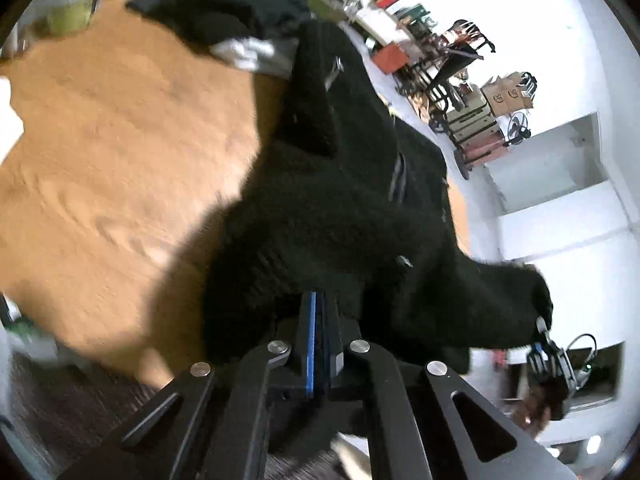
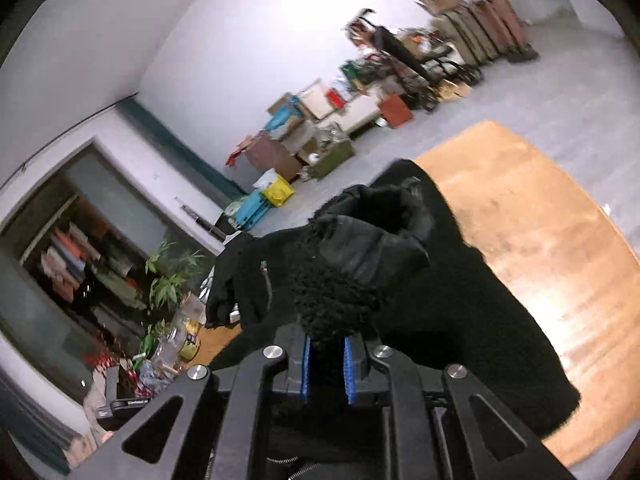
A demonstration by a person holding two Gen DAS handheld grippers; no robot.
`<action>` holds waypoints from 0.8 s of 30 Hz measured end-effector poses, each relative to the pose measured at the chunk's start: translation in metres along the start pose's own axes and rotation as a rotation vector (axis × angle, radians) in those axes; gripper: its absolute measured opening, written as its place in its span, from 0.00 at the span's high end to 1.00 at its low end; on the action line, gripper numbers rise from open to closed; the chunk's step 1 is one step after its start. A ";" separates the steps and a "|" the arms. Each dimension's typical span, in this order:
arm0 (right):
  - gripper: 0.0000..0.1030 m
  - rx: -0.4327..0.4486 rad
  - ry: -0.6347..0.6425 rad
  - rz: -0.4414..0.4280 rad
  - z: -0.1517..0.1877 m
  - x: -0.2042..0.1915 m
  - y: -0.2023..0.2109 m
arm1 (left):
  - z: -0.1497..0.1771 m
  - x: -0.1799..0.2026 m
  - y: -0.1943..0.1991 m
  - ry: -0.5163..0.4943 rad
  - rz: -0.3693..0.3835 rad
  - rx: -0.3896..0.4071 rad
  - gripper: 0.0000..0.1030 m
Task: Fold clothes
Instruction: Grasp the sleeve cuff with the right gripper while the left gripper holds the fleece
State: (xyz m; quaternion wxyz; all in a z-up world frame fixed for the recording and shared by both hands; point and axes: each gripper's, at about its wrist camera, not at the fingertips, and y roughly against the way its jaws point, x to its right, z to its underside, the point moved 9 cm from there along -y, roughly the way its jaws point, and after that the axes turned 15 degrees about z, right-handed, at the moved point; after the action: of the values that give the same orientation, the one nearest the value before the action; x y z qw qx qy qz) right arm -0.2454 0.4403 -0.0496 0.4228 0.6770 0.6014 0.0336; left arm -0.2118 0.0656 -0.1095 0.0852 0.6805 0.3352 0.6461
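A black fleece jacket (image 1: 340, 216) with grey zippers hangs stretched in the air above an orange-brown table (image 1: 100, 152). My left gripper (image 1: 318, 300) is shut on one edge of it, its blue pads pressed together on the fleece. At the far right of the left wrist view, my right gripper (image 1: 540, 332) holds the jacket's other end. In the right wrist view, my right gripper (image 2: 326, 344) is shut on a thick bunch of the fleece jacket (image 2: 380, 264), near a smooth black lining. My left gripper (image 2: 232, 316) shows small, pinching the far corner.
A pile of dark and grey clothes (image 1: 240, 20) lies at the table's far end, next to jars (image 1: 72, 4). Jars and a plant (image 2: 172, 280) stand near the table edge. Boxes, suitcases and clutter (image 2: 340, 120) line the white wall across the grey floor.
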 end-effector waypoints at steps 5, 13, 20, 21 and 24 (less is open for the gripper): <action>0.86 0.011 0.082 0.036 0.002 -0.023 -0.002 | 0.005 -0.014 -0.015 0.165 -0.056 -0.015 0.43; 0.86 -0.003 0.236 0.179 0.013 -0.022 -0.002 | -0.020 -0.027 -0.044 0.230 -0.201 -0.005 0.44; 0.86 -0.033 0.352 0.261 0.017 -0.023 -0.009 | -0.026 -0.002 -0.052 0.002 -0.200 -0.043 0.89; 0.86 -0.038 0.369 0.272 0.018 -0.023 -0.010 | -0.033 0.003 -0.042 -0.002 -0.169 -0.016 0.90; 0.86 -0.051 0.419 0.307 0.019 -0.024 -0.013 | -0.047 0.012 -0.010 0.030 -0.073 0.048 0.90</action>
State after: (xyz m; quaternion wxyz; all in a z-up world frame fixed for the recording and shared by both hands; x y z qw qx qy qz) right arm -0.2514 0.4094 -0.0585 0.2956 0.7279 0.5650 0.2521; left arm -0.2602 0.0654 -0.0984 0.0873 0.6598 0.3762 0.6446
